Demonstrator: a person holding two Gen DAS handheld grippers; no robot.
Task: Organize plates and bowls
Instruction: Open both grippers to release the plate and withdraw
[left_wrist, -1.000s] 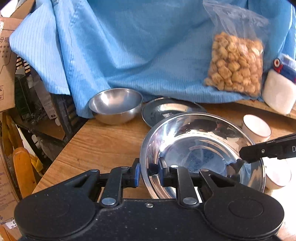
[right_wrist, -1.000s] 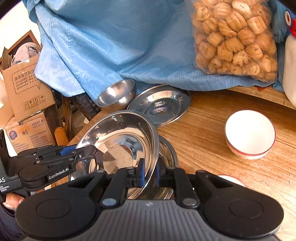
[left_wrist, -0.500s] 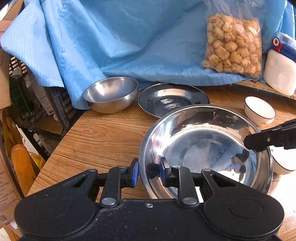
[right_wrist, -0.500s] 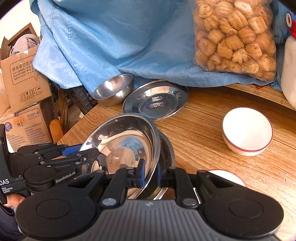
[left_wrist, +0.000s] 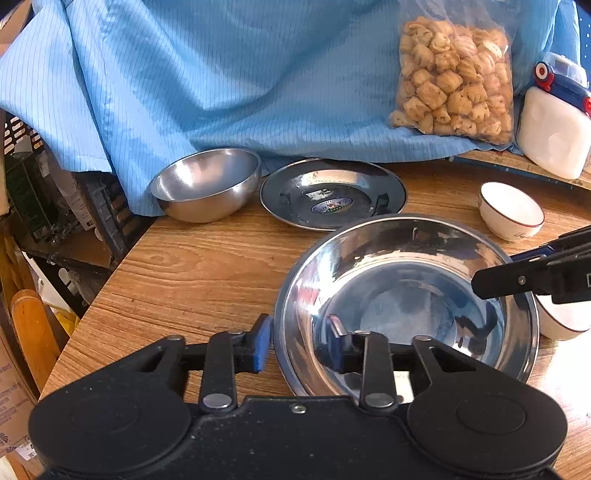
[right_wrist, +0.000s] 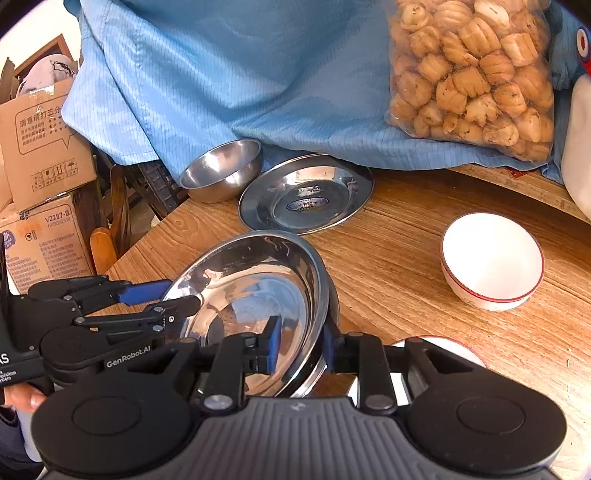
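A second white bowl (left_wrist: 559, 321) sat half hidden behind the right tongs (right_wrist: 297, 349). Both the left tongs (left_wrist: 295, 345) and the right stood parted astride the big steel bowl's (left_wrist: 402, 306) rim, on the tabletop (left_wrist: 207, 266)

Nested steel bowls (left_wrist: 406, 295) — upright, tabletop

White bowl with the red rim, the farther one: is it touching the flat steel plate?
Apart. The right wrist view shows a strip of bare wooden table between the white bowl and the flat steel plate.
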